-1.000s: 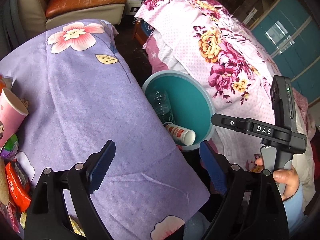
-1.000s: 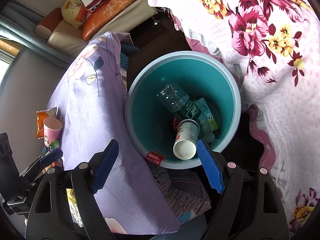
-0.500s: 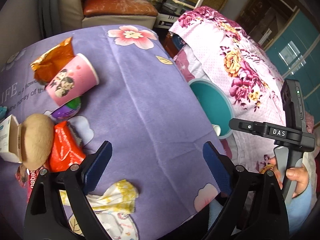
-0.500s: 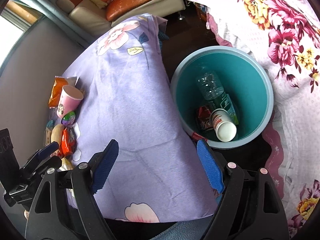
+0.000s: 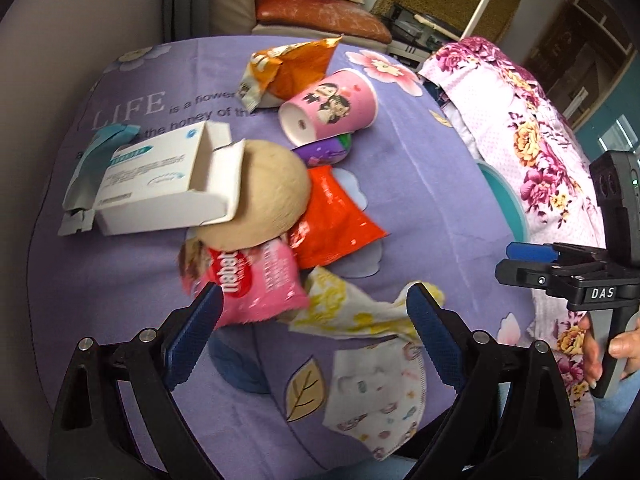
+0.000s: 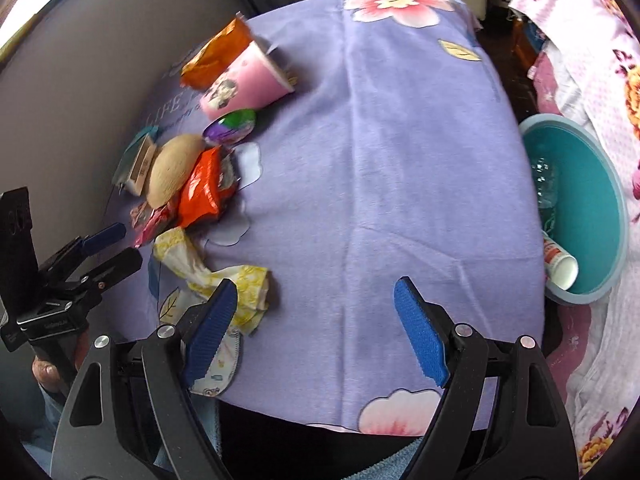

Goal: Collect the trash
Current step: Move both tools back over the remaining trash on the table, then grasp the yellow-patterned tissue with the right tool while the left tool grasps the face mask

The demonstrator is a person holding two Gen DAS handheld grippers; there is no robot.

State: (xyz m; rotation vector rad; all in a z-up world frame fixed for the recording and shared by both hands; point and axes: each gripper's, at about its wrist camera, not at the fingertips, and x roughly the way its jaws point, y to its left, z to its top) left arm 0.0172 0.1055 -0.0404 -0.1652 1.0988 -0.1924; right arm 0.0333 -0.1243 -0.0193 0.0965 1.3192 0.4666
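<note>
Trash pile (image 5: 276,184) sits mid-frame on the purple bench (image 5: 420,208): pink cup (image 5: 332,108), wrappers, crumpled tissue (image 5: 360,312). Teal bin (image 6: 588,216) at right edge holds a bottle and cup. Left gripper (image 5: 312,332) and right gripper (image 6: 316,328) both have jaws released, holding nothing.

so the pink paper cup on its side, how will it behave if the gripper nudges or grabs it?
The pink paper cup lies on its side, so a nudge would likely roll it in an arc. It looks empty and thin-walled: probably light, and a hard squeeze may crush it.
</note>
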